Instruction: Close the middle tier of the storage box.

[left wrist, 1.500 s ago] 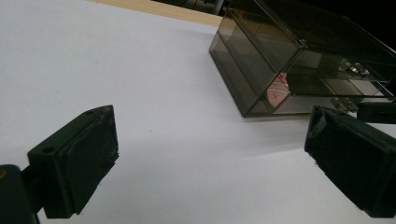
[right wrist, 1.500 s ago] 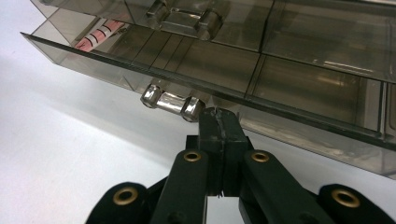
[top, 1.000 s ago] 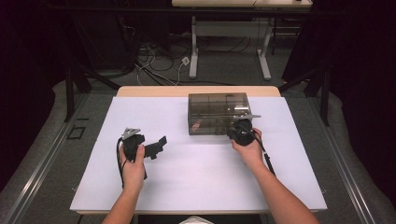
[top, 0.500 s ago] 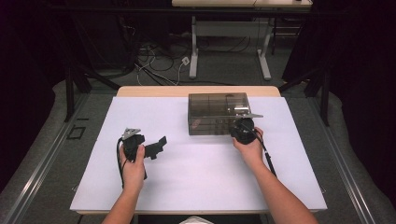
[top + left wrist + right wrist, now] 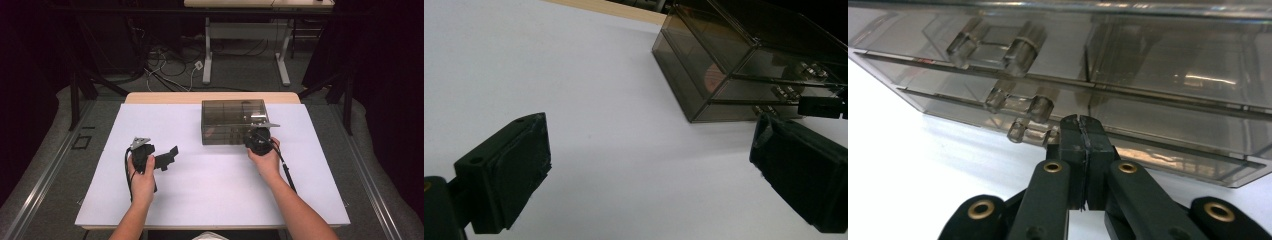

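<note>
A white table top [image 5: 210,200] spans the high view, with a bare wooden edge along its far side. On it, at about 1 o'clock from the table's centre, stands a smoky transparent drawer box [image 5: 234,121] with several shallow drawers stacked one over another; small clear handles [image 5: 1020,107] line its front.

The right gripper [image 5: 257,141] sits at the box's near right corner, at roughly 5 o'clock from the box's middle. In the right gripper view its two jaws are pressed flat together, nothing between them, with their tips right at the lower drawer front just beside the lowest handle; whether they touch the plastic cannot be told.

The left gripper [image 5: 159,159] rests at 9 o'clock from the table's centre, well apart from the box, its jaws spread wide over bare table, holding nothing.
</note>
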{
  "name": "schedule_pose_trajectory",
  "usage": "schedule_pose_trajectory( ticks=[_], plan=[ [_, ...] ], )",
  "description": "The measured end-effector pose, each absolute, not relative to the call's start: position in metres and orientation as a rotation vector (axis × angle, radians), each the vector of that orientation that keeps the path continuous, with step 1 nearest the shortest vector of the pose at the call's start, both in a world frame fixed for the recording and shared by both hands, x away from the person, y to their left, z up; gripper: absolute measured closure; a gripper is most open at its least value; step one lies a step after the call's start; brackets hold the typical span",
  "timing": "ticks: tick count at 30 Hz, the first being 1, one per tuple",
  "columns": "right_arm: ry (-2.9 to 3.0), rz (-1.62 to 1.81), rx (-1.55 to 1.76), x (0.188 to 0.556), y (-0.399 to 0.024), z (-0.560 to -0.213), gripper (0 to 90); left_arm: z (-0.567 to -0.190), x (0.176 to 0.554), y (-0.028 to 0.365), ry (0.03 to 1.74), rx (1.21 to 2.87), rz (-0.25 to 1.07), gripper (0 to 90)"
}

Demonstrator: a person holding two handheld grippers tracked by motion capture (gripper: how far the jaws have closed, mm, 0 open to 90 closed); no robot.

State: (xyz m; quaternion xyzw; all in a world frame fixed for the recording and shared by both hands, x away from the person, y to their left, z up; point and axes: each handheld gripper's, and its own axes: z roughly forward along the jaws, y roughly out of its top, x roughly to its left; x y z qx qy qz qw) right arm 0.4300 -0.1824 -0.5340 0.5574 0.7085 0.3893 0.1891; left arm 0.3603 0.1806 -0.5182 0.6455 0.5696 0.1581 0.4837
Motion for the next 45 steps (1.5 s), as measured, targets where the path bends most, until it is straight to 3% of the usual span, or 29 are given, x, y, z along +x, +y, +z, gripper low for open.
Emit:
schedule_pose_trajectory(
  ticks=[12, 32, 45],
  plan=[
    [2.025, 1.14, 1.543, 0.422, -0.177, -0.529, 81.2, -0.518, 0.361, 0.182, 1.397, 1.554, 0.376, 3.1],
    [2.044, 1.182, 1.441, 0.408, -0.177, -0.514, 50.2, -0.519, 0.363, 0.185, 1.408, 1.544, 0.38, 3.4],
    [2.109, 1.204, 1.29, 0.393, -0.177, -0.501, 37.5, -0.515, 0.361, 0.185, 1.406, 1.544, 0.378, 3.5]
  ],
)
